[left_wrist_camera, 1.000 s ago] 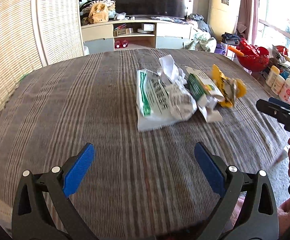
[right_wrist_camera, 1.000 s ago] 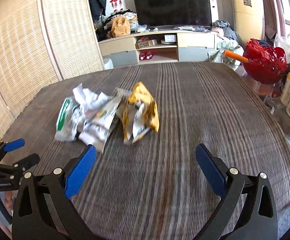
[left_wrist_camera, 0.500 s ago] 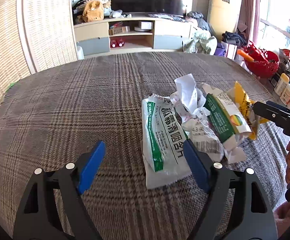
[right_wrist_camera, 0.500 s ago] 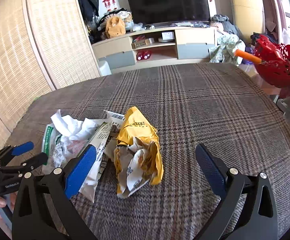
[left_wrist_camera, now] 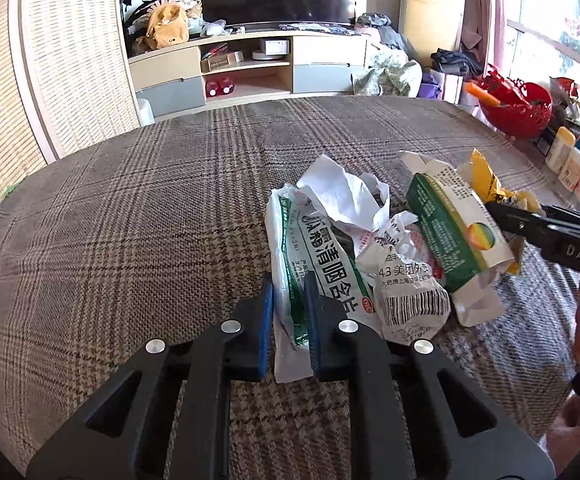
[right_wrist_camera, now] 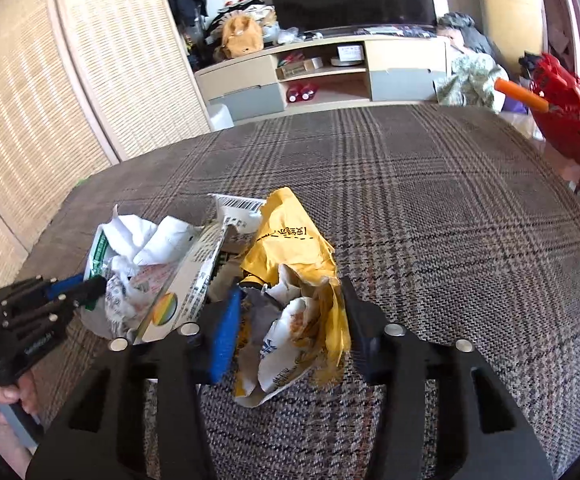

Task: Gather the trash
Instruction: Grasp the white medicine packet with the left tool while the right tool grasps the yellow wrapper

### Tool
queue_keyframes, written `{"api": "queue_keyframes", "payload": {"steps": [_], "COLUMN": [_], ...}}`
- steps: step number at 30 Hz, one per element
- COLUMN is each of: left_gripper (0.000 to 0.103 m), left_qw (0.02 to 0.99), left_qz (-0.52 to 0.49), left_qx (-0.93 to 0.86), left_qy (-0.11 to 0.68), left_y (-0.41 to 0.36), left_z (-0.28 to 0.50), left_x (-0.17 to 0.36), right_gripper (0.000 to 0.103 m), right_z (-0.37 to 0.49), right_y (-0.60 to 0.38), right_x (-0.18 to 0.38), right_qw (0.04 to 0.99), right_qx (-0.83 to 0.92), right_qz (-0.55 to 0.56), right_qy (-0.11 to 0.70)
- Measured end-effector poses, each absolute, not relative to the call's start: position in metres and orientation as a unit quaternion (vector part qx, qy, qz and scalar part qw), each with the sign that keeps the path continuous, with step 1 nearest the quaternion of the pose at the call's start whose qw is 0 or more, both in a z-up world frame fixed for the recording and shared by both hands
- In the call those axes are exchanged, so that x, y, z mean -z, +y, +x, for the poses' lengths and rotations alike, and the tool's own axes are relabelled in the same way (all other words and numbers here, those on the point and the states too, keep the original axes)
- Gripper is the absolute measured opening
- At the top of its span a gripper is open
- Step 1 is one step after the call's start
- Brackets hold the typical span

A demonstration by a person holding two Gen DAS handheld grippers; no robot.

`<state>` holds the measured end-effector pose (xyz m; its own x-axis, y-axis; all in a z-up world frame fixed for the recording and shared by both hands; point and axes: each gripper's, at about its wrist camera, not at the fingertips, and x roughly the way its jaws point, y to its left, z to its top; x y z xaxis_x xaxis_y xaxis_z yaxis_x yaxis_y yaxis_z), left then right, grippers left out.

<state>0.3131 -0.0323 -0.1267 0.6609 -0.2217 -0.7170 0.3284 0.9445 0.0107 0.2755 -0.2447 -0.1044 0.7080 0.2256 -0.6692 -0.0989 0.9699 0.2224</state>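
Surface: table under a brown plaid cloth, woven, with a fine check pattern. One cluster of litter lies on it; the remaining cloth is bare. In the cluster: white-and-green printed pouch flat on the cloth; crumpled white paper at its far end, touching it; crumpled barcode wrapper just beside the pouch; flattened green-and-white carton leaning across the wrapper; torn yellow bag beside the carton.
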Motion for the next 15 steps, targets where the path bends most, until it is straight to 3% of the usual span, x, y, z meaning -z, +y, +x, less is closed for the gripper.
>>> {"api": "queue_keyframes", "payload": {"steps": [15], "left_gripper": [0.008], "left_qw": [0.921], "left_qz": [0.084], "left_qx": [0.132], "left_qy": [0.357], "left_y": [-0.02], "left_z": [0.229], "left_x": [0.095], "right_gripper": [0.044], "right_z": [0.201], "right_y": [-0.248], "right_x": [0.068], "right_qw": [0.939], "right_qx": [-0.081], "right_qz": [0.068], "right_qy": [0.328]}}
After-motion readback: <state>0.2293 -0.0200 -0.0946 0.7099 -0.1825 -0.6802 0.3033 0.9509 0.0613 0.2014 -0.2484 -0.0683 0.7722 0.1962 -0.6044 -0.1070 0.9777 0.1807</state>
